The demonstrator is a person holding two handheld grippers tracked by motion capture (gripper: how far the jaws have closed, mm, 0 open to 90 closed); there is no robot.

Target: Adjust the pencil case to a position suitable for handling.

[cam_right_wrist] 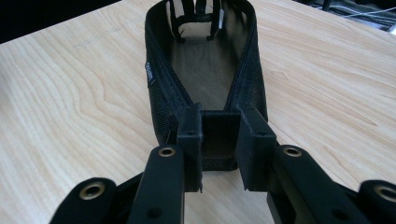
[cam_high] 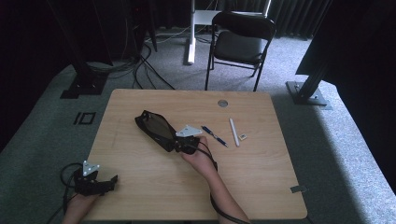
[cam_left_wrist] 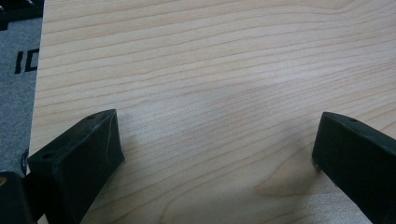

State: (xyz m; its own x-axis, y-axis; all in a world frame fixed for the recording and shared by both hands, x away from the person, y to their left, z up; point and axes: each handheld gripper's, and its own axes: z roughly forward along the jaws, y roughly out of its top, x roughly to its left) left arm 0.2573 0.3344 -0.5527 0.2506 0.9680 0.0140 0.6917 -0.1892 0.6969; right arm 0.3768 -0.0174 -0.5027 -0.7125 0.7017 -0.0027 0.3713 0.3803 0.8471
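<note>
Right tongs [cam_right_wrist: 219,140] clenched on end of open black mesh pouch [cam_right_wrist: 205,60] mid-table; left tongs [cam_left_wrist: 215,154] released, w/ nothing between.

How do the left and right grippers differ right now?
The left gripper has its jaws wide apart over bare table; the right gripper has its jaws drawn close, clamping the near end of the black mesh pouch. Left sits at the table's near-left edge, right near the middle. Both are black and hand-held.

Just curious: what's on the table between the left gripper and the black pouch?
Nothing: in the high view, bare table lies between the left gripper and the pouch.
</note>
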